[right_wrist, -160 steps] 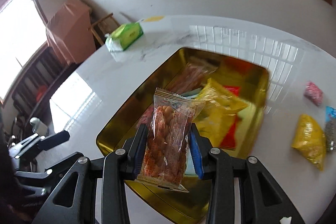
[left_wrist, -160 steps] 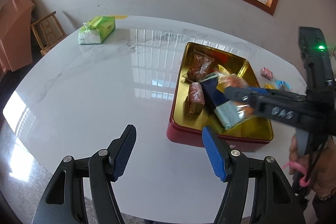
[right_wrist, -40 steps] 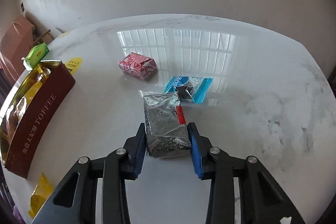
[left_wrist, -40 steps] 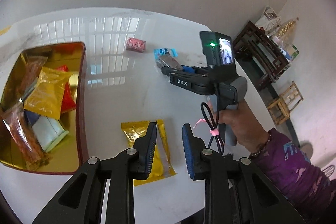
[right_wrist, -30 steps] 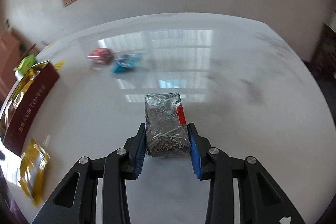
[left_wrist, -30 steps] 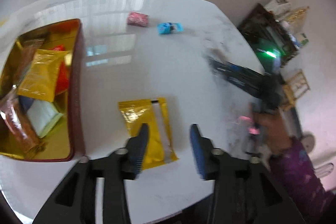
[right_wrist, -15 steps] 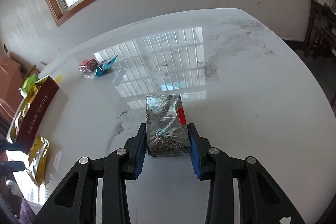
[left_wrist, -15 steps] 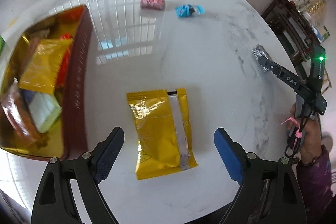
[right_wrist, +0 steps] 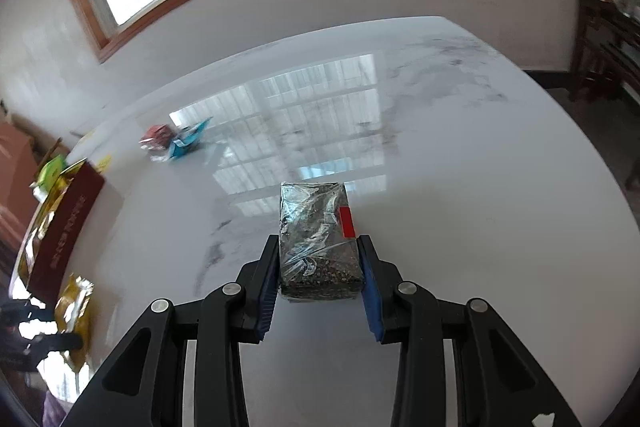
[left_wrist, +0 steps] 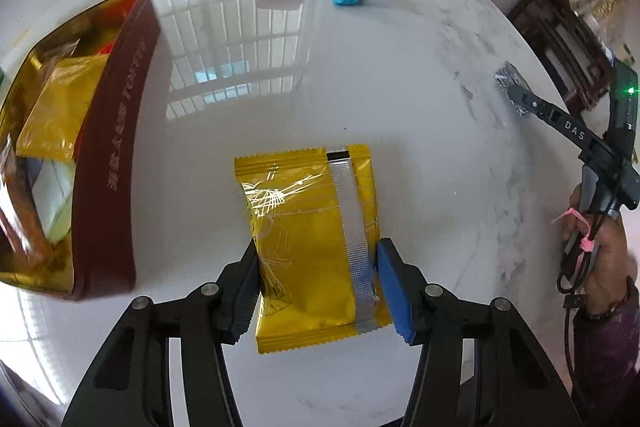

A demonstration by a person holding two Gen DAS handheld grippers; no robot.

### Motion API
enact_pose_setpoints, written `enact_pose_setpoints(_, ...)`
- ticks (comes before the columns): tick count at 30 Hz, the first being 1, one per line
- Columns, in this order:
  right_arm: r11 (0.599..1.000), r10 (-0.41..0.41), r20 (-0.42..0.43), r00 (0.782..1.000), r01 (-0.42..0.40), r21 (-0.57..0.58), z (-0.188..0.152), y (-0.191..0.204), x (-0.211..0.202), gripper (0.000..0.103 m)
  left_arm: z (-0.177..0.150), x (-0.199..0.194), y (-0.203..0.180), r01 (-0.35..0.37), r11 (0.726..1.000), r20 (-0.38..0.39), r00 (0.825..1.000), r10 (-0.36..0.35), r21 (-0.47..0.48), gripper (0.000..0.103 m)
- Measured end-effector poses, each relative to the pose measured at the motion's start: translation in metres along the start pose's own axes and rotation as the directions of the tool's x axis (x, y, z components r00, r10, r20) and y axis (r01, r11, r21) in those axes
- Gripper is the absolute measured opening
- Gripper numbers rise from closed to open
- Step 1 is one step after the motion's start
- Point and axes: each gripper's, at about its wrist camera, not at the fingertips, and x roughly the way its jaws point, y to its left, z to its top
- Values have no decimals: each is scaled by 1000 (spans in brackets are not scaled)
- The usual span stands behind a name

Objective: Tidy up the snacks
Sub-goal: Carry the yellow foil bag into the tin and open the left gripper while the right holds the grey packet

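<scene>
The left gripper (left_wrist: 316, 267), jaws just closing, grasps the flat yellow foil snack packet (left_wrist: 308, 231) lying on the white marble table (left_wrist: 400, 87). The right gripper (right_wrist: 319, 269) is clenched on a dark clear-wrapped seed bar (right_wrist: 316, 235) above the table.

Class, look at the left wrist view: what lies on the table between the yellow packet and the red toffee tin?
Nothing: in the left wrist view, bare white tabletop separates the yellow packet from the red toffee tin.
</scene>
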Motion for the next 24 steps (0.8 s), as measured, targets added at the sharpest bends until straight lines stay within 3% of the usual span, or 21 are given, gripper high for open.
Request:
enact_pose_setpoints(6, 989, -116, 27, 993, 113, 91, 0, -22, -8, 34, -13, -20, -3, 14, 1000, 50, 999, -15, 22, 56)
enact_pose_setpoints(14, 937, -258, 28, 966, 243, 252, -1, -80, -23, 34, -13, -73, 6, 50, 999, 148, 988, -51, 7, 56)
enact_pose_setpoints(19, 928, -274, 27, 961, 257, 270, 0, -86, -24, 34, -11, -112, 42, 30, 998, 229, 973, -18, -51, 56)
enact_pose_setpoints(24, 928, -275, 26, 961, 258, 268, 1, -86, -23, 34, -14, -133, 93, -61, 992, 263, 961, 88, -108, 56)
